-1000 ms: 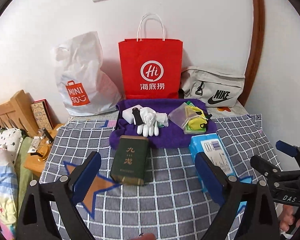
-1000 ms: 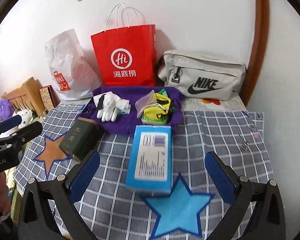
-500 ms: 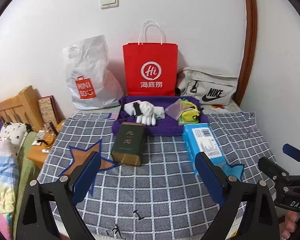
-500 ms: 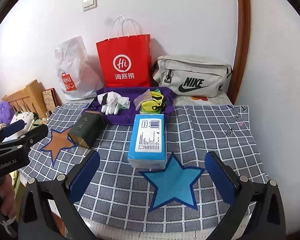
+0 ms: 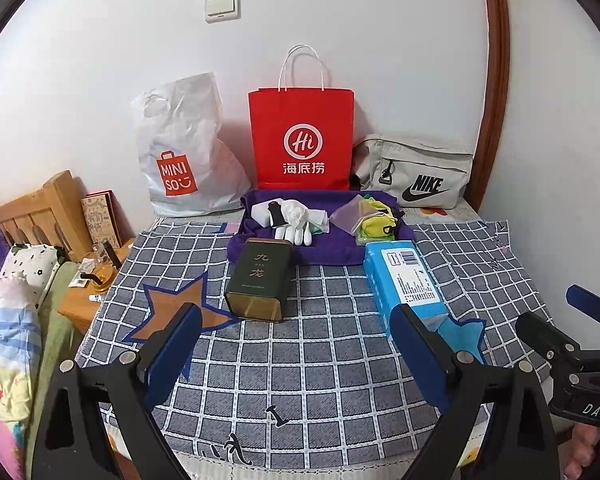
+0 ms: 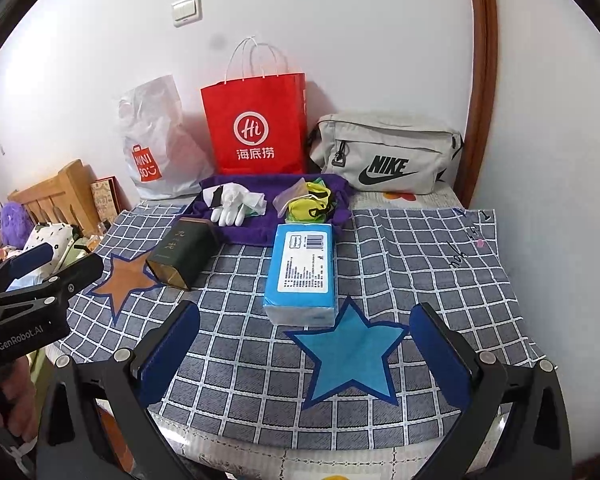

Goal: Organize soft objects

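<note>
A purple cloth point(image 5: 328, 250) point(image 6: 256, 226) lies at the back of the checked table cover, with white gloves point(image 5: 298, 222) point(image 6: 232, 204) and a bag of yellow soft items point(image 5: 374, 224) point(image 6: 308, 204) on it. A blue tissue pack point(image 5: 408, 280) point(image 6: 302, 276) and a dark green tin point(image 5: 260, 276) point(image 6: 182, 250) lie in front of it. My left gripper point(image 5: 296, 356) is open and empty above the table's front edge. My right gripper point(image 6: 304, 354) is open and empty above the blue star point(image 6: 350, 354).
A white Miniso bag point(image 5: 186, 152), a red paper bag point(image 5: 302, 140) and a grey Nike bag point(image 5: 418, 178) stand against the back wall. An orange star point(image 5: 176, 308) is on the cover at left. A bed and wooden nightstand point(image 5: 88, 300) are left of the table.
Both grippers have drawn back from the objects toward the table's front edge. Both stay open and empty. Nothing on the table has moved.
</note>
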`<state>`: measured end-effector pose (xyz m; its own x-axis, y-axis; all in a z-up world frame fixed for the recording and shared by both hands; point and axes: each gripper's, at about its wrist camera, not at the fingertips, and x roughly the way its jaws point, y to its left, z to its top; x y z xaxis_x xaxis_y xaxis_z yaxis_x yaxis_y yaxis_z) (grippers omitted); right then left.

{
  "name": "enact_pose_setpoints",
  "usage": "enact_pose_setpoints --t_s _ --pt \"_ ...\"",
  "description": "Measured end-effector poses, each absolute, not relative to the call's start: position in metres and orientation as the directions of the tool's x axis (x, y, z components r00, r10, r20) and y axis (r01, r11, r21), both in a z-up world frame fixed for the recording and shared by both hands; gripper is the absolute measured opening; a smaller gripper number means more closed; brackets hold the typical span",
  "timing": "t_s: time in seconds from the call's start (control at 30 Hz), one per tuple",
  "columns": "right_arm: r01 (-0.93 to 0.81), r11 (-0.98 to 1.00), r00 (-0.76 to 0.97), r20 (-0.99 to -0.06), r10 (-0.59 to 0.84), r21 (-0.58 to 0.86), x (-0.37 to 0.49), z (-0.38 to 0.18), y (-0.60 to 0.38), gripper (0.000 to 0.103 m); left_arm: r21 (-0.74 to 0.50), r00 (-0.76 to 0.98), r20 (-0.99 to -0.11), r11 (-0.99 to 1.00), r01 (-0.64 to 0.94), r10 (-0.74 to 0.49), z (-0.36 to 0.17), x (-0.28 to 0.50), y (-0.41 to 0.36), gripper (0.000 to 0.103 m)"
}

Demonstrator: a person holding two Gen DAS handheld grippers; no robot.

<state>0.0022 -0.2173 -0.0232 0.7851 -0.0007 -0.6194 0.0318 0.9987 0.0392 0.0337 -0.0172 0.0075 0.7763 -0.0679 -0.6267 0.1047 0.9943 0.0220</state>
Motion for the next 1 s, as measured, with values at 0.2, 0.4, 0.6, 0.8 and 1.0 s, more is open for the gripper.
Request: enact_pose_setpoints --t_s 0.2,0.4,0.6,0.8,1.0 --pt "0.03 0.999 0.787 -0.617 -0.001 0.038 0.0 -0.0236 -0.2171 0.103 0.023 0.776 -0.627 0.994 0.106 -0.068 0.0077 0.0328 -0.0176 0.095" --pt "0.031 0.999 0.787 -0.617 -0.004 0.033 -0.0013 -0.0238 -0.2162 0.103 0.022 0.776 -0.627 0.994 0.108 -0.07 0.0078 0.0326 -0.0172 0.095" --pt "0.032 0.999 0.786 -0.619 -0.003 0.035 -0.0006 -0.0247 -0.2175 0.103 0.026 0.775 -0.629 0.993 0.112 -0.071 0.0062 0.0306 -0.0167 0.095" --pt "0.032 0.999 0.786 -0.618 -0.003 0.035 -0.0002 -0.0249 -0.2181 0.103 0.024 0.774 -0.629 0.993 0.113 -0.072 0.0061 0.0305 -0.0168 0.095" --pt "0.031 0.999 0.787 -0.617 -0.002 0.036 -0.0004 -0.0248 -0.2186 0.103 0.027 0.773 -0.63 0.993 0.114 -0.072 0.0059 0.0299 -0.0169 0.095"
